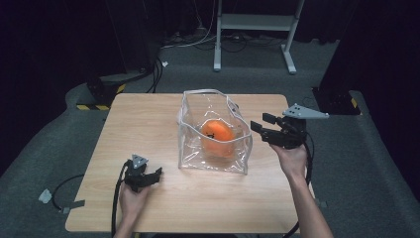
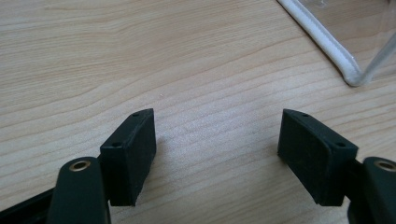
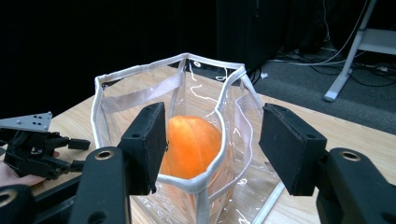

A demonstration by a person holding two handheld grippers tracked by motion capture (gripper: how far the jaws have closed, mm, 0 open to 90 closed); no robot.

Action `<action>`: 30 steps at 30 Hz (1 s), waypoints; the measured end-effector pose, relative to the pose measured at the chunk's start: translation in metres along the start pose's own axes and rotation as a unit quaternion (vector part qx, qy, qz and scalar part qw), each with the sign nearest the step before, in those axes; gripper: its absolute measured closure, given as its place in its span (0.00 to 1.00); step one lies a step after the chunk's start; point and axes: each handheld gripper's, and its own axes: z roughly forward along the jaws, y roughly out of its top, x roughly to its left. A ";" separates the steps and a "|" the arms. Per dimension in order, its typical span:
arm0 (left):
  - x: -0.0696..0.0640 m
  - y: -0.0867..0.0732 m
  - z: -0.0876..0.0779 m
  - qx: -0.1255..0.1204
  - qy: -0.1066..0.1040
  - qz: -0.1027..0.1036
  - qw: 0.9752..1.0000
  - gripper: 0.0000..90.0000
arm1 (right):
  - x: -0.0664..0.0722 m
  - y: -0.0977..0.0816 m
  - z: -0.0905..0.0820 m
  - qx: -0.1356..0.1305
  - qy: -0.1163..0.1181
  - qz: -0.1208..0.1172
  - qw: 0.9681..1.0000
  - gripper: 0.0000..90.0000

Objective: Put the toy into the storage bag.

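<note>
Both claws gape empty: left claw [image 1: 148, 177] on table [image 1: 148, 129], right claw [image 1: 261, 123] beside bag [image 1: 214, 148].

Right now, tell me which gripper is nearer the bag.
Right. The right gripper hangs just off the bag's right side, jaws open toward it. The left gripper rests on the table, off the bag's near left corner, farther away.

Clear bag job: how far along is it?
Done: the orange object sits inside the clear bag on the table. In hand: nothing; the right gripper hovers open beside the bag's rim, the left gripper is open near the table. Left: probably gripping the bag.
</note>
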 end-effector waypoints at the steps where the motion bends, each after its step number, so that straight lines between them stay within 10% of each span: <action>1: 0.000 0.000 0.000 0.000 0.000 0.000 1.000 0.31 | 0.000 0.000 -0.001 -0.001 0.000 0.000 1.000 0.45; 30: 0.001 0.000 -0.001 0.004 0.000 0.004 1.000 0.31 | -0.007 -0.005 -0.023 -0.019 -0.012 0.009 1.000 0.46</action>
